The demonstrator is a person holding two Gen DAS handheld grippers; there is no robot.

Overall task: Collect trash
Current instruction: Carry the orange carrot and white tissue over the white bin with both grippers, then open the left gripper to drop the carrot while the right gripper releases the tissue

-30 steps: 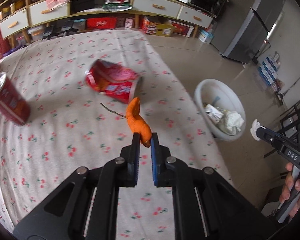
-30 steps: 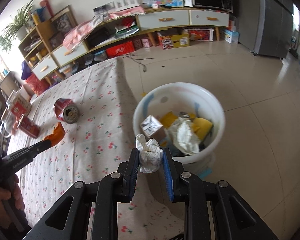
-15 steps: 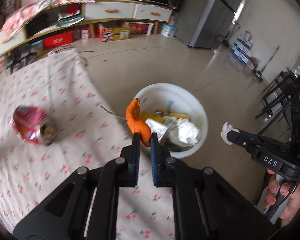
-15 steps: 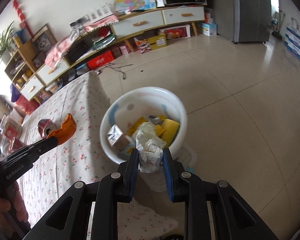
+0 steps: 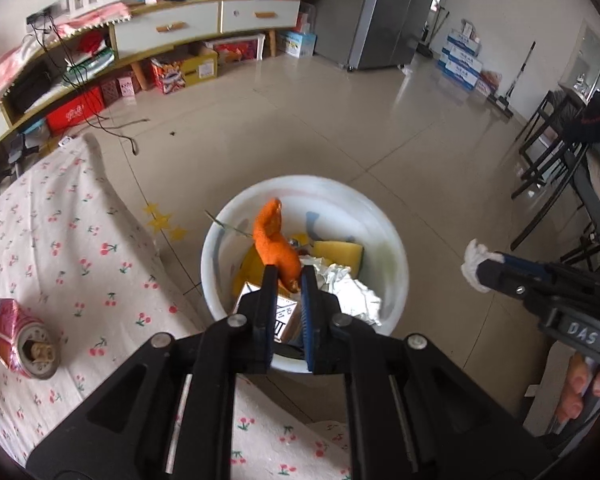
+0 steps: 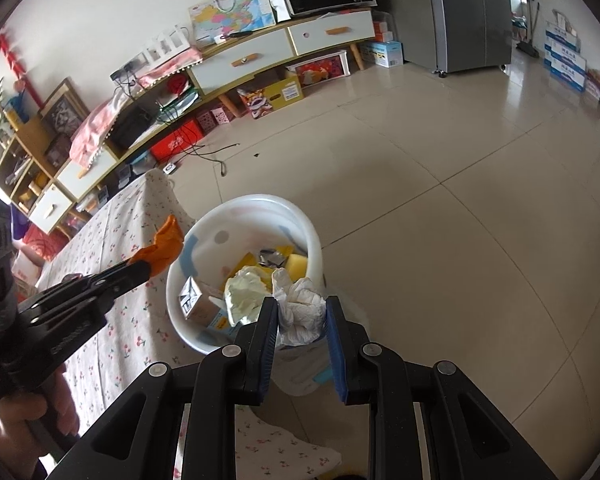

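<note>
So both hand-held grippers are loaded right now. The left hand-held gripper [image 5: 288, 280] is pinching a curled strip of orange peel [image 5: 274, 242], which sticks up out of the tips, and from its own camera that peel lines up over the open mouth of the white trash bin [image 5: 396, 252]. The right hand-held gripper [image 6: 302, 314] is clamped on a crumpled white tissue [image 6: 302, 310], held at the near rim of the same bin.

The bin stands on the tiled floor [image 6: 440, 200], right next to the corner of the surface with the cherry-print cloth [image 5: 72, 248]. It's already got stuff in it: a yellow sponge [image 5: 338, 254], some crinkled foil [image 5: 350, 288], a small carton [image 6: 194, 300] and a wad of pale paper [image 6: 244, 290].

A crushed red can [image 5: 14, 336] is lying on its side on the cloth, well away from the bin, open end facing the camera.
</note>
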